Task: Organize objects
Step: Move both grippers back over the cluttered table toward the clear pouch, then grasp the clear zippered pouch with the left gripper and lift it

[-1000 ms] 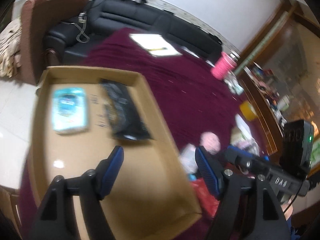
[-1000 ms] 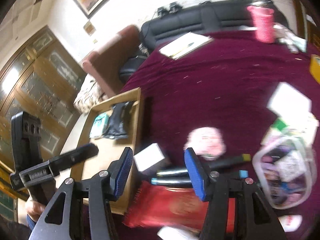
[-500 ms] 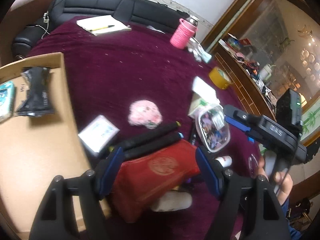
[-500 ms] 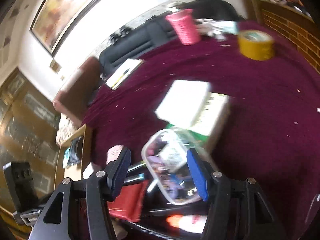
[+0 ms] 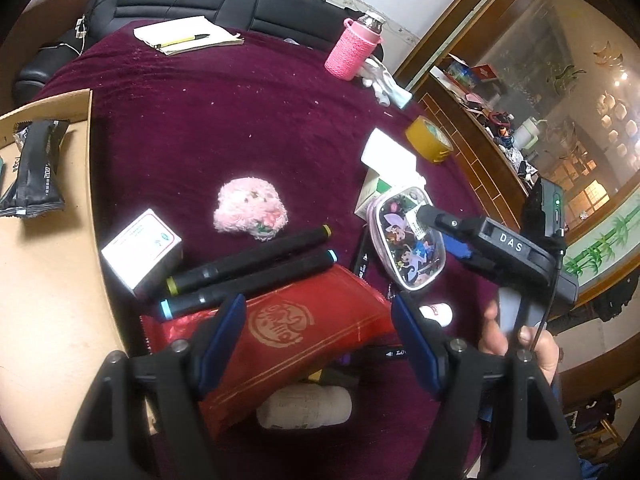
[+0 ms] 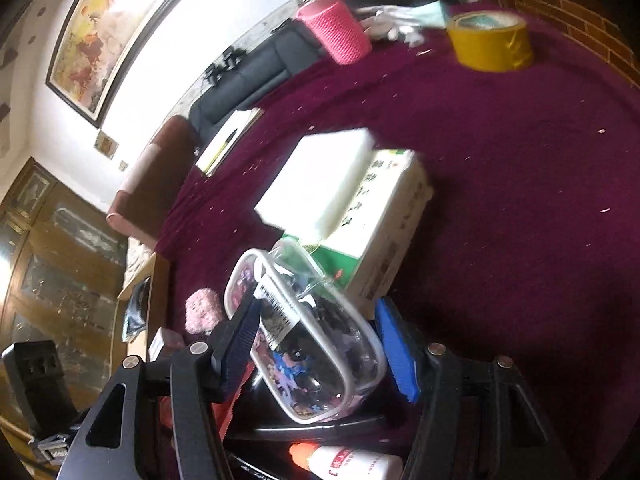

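Maroon cloth covers the table, with a black sofa at the top of the frame in my left wrist view. My left gripper (image 5: 316, 332) is spread wide and holds nothing; it hangs over a red pouch (image 5: 280, 340) at lower centre. That pouch looks soft and glossy, so I judge it will sag and slide; I would pinch it across its short width, near the middle. Two black markers (image 5: 248, 268) lie just above it, touching its upper edge, with a small white box (image 5: 140, 248) beside them and a pink plush (image 5: 250, 210) further up. A cardboard tray (image 5: 44, 260) fills the left edge, a black packet (image 5: 34, 168) already in it. My right gripper (image 5: 448, 236) shows at mid right, over a clear case (image 5: 408, 240).

From the right wrist view, my right gripper (image 6: 316, 344) is open with its jaws on either side of that clear case (image 6: 312, 344), low centre; I cannot tell whether they touch it. It seems light, stiff and slick, so its rimmed edges are the place to grip. Only this view shows a green-and-white box (image 6: 380, 216) pressed against its far end and a white tube (image 6: 352, 462) at the bottom. Only the left view shows the whole pouch and the tray floor.
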`<state>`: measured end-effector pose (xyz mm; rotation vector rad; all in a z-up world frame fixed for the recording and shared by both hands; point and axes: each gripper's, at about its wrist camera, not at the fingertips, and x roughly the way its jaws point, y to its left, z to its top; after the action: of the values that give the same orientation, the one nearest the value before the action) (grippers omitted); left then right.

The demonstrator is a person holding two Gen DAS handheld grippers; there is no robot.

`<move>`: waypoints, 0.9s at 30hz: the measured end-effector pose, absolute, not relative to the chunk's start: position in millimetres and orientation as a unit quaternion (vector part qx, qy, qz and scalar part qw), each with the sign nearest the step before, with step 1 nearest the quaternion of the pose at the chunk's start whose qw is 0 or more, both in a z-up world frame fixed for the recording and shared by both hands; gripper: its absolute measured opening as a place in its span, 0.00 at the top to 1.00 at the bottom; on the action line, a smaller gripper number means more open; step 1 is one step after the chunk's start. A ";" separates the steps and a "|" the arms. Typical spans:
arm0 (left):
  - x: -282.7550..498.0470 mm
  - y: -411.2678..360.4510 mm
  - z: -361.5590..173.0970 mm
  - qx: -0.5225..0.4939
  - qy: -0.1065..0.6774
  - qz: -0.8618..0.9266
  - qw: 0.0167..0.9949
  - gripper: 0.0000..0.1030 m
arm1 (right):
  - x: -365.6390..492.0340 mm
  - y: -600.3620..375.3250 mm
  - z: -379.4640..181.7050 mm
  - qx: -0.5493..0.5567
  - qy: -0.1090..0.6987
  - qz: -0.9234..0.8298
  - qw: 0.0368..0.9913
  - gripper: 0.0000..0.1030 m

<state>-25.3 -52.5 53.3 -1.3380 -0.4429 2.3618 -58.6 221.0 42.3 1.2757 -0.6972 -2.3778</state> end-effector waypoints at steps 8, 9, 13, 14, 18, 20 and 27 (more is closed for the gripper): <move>-33.7 -56.3 51.3 -0.476 -0.179 0.840 0.191 0.28 | -43.7 195.9 48.6 0.438 -0.226 -0.831 0.257 0.34; -34.8 -56.8 50.5 -0.476 -0.181 0.839 0.191 0.28 | -41.1 191.2 50.5 0.435 -0.220 -0.830 0.271 0.34; -37.7 -57.8 49.0 -0.478 -0.186 0.838 0.187 0.28 | -30.9 177.5 59.9 0.416 -0.207 -0.822 0.329 0.29; -38.4 -58.2 48.7 -0.478 -0.188 0.837 0.186 0.28 | -29.1 176.8 62.5 0.409 -0.210 -0.820 0.341 0.29; -40.5 -61.0 48.5 -0.480 -0.193 0.835 0.185 0.27 | -26.3 185.0 67.8 0.385 -0.247 -0.806 0.374 0.22; -41.0 -60.7 48.2 -0.481 -0.195 0.835 0.184 0.22 | -26.5 192.1 70.0 0.374 -0.260 -0.811 0.367 0.21; -37.7 -55.8 54.0 -0.477 -0.201 0.834 0.192 0.21 | -29.7 225.0 73.6 0.354 -0.268 -0.857 0.261 0.20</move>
<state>-37.7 -55.8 54.0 -1.3398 -0.5652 2.3409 -29.7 225.0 73.6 0.9586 -0.7258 -2.3199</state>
